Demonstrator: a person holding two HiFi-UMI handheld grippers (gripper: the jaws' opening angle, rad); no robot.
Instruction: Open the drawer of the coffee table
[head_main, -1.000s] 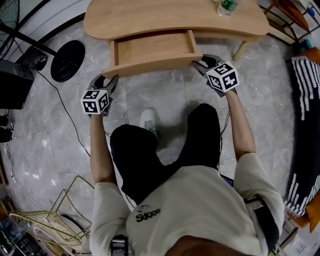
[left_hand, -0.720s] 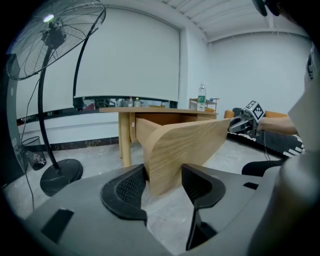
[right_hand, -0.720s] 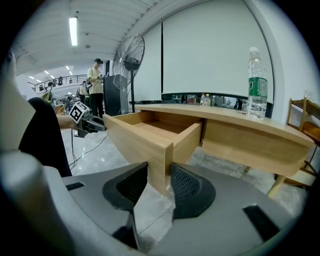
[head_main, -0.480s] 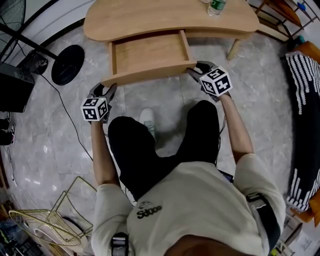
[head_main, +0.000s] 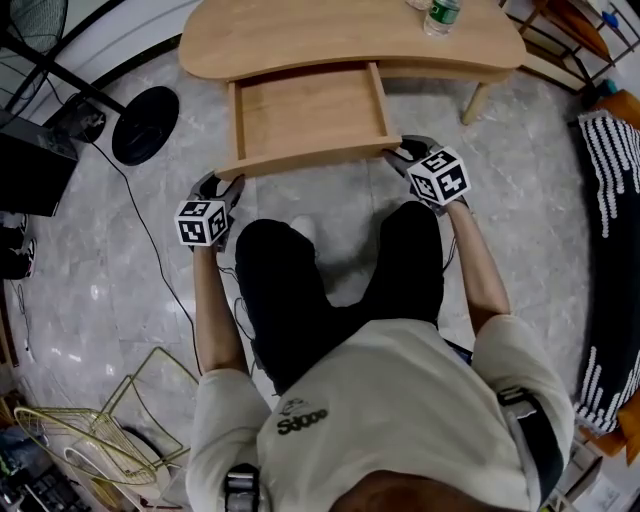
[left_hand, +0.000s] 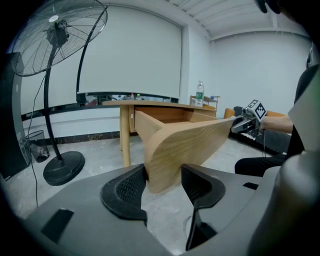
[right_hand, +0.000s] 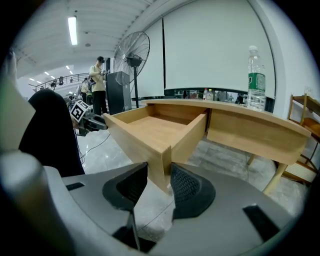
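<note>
The light wooden coffee table (head_main: 350, 35) stands at the top of the head view with its drawer (head_main: 308, 115) pulled well out toward me. The inside of the drawer is bare. My left gripper (head_main: 222, 180) is shut on the left end of the curved drawer front (left_hand: 190, 142), which sits between its pads (left_hand: 125, 187). My right gripper (head_main: 398, 150) is shut on the right corner of the drawer front (right_hand: 132, 140); the wood fills the gap between its jaws. Each gripper shows in the other's view, at the far end of the front panel.
A plastic bottle (head_main: 440, 15) stands on the table top at the right. A floor fan's round base (head_main: 146, 110) and a black box (head_main: 30, 165) are at the left, a wooden shelf (head_main: 570, 40) at the right, a gold wire rack (head_main: 90, 440) behind. My knees are just below the drawer.
The drawer has slid further out of the table toward me. Both grippers have moved back with the drawer front held between their jaws.
</note>
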